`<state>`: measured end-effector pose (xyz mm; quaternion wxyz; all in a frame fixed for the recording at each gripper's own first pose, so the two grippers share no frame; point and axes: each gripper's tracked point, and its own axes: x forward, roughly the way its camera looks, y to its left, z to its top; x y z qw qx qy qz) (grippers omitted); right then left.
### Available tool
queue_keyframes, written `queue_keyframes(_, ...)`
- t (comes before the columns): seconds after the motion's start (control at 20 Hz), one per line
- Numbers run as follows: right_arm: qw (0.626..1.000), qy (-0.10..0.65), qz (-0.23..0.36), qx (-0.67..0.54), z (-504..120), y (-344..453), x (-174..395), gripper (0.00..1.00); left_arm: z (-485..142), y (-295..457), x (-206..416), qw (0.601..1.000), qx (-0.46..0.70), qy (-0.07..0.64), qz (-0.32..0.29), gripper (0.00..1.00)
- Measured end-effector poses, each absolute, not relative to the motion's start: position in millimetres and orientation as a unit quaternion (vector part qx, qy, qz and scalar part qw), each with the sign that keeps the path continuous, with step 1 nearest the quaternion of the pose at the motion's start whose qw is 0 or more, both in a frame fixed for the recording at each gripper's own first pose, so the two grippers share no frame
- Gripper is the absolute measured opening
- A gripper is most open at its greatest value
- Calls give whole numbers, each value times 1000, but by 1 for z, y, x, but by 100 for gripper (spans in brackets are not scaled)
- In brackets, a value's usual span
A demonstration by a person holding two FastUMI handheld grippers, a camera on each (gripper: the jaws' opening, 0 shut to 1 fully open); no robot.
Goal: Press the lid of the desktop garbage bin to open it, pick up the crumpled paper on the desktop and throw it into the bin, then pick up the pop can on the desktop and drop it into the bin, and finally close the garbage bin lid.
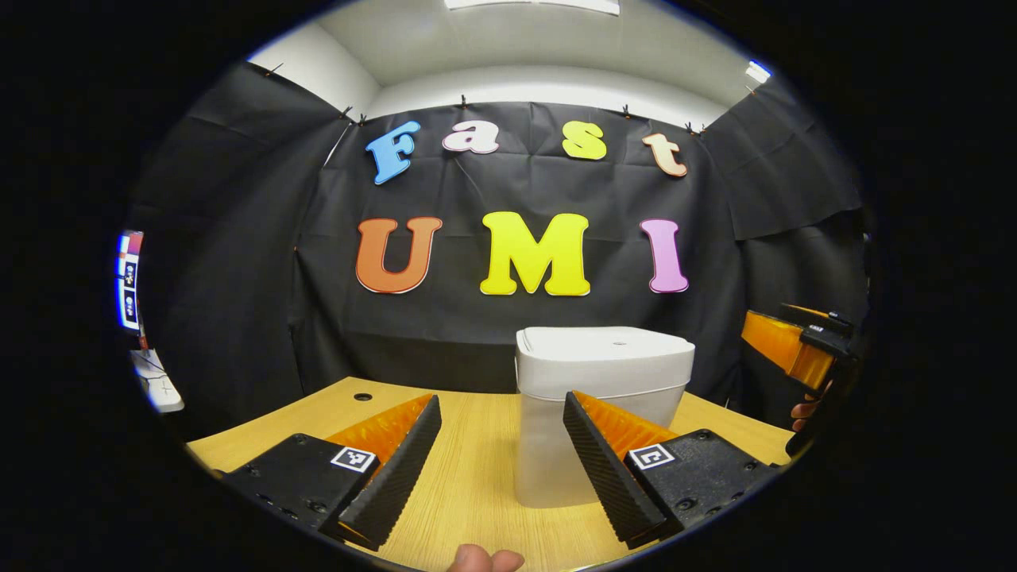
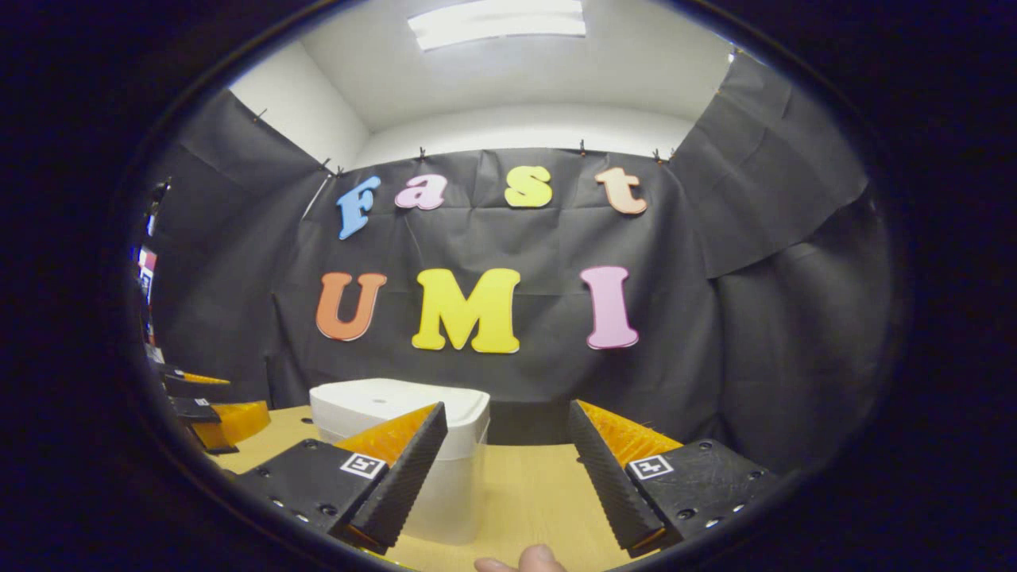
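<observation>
In the left gripper view, the left gripper (image 1: pixel 502 445) hovers above the wooden desktop (image 1: pixel 469 492) with its jaws wide apart and nothing between them. The garbage bin (image 1: pixel 601 397) stands just ahead, slightly to the right of the gap between the fingers, upright, with its lid (image 1: pixel 604 343) down flat. The right gripper (image 1: pixel 794 345) appears at the far right edge, raised above desk level, with part of a hand (image 1: pixel 806 411) under it; from here I cannot tell how its jaws stand. Neither crumpled paper nor pop can is visible here.

In the right gripper view, the right gripper (image 2: pixel 506 469) also has its jaws wide and empty. The bin (image 2: pixel 401 445) sits to the left of centre, partly behind the left finger, lid (image 2: pixel 389 401) closed. The other gripper (image 2: pixel 208 417) shows at the far left, beside the bin.

The step in hand looks like step 1, pressing the lid open. To do it well, 1 gripper should come over the lid and push straight down with a fingertip on the lid's top, firmly but briefly, so the light bin does not tip or slide. The other should stay clear of the swinging lid.
</observation>
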<state>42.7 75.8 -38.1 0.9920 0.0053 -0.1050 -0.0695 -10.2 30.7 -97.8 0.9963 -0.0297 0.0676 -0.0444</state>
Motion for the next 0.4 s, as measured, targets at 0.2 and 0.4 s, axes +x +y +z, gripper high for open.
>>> queue_keyframes(0.2,993,-104,-61,-4,-51,82,40,95,-98,35,-15,998,-15,60,-24,99)
queue_keyframes(0.4,994,-92,-52,6,-64,83,45,97,-93,32,-19,999,1,52,-12,99)
